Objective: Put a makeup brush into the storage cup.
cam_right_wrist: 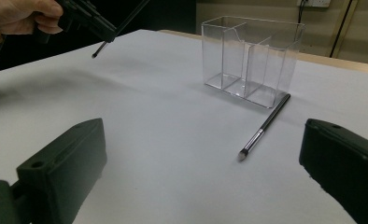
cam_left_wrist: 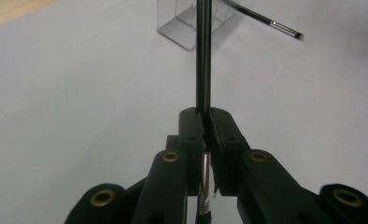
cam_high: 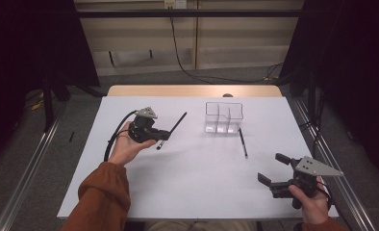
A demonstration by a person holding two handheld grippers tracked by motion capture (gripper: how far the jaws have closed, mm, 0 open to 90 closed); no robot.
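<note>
My left gripper is held above the white table's left half, shut on a thin black make-up brush. In the left gripper view the jaws pinch the brush near its metal ferrule, and the handle points away towards a clear three-compartment organizer. A second brush lies flat on the table just in front and to the right of the organizer. My right gripper rests near the front right corner, open, with nothing between its jaws. Ahead of it lie that second brush and the organizer.
The white table top ends at a wooden strip at the far edge. Dark curtains and metal floor rails flank the table. A cable hangs down the back wall. The left hand with its gripper shows at the upper left of the right gripper view.
</note>
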